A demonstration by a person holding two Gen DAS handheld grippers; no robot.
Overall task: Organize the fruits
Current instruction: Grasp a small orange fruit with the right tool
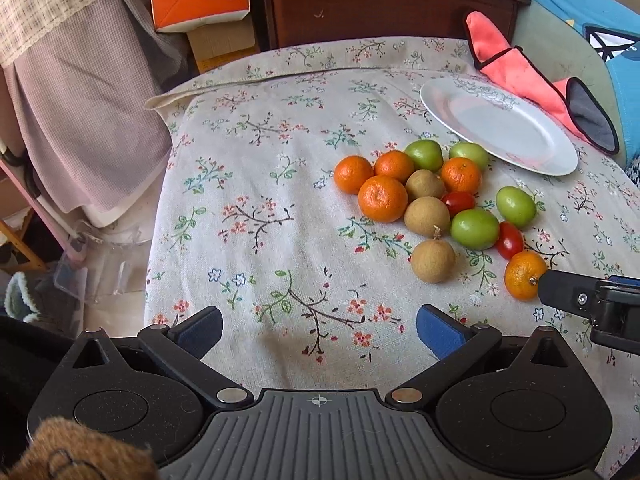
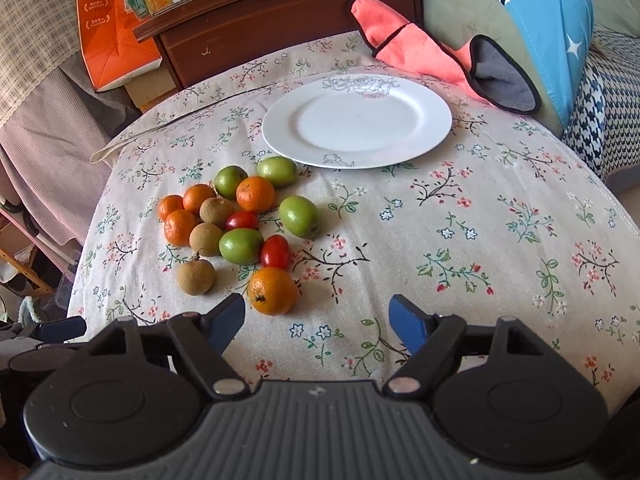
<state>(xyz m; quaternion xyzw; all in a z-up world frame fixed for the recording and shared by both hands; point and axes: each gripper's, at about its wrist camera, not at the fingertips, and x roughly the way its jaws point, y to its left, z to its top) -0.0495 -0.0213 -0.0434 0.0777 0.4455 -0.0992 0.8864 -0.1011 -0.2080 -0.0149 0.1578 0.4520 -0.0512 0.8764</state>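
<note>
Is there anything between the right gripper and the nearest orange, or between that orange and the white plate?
Nothing visible separates the right gripper from the nearest orange; its jaws are open. Toward the plate, a red tomato and a green fruit lie in the straight path, so lifting over them seems wise.

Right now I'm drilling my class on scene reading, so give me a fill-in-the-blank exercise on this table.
1. The white plate holds ____ fruit.
2. The small red fruits number ____.
3. Both the left gripper and the right gripper are ____.
4. The fruit nearest the right gripper is colored ____.

Missing words: no; two; open; orange
</note>
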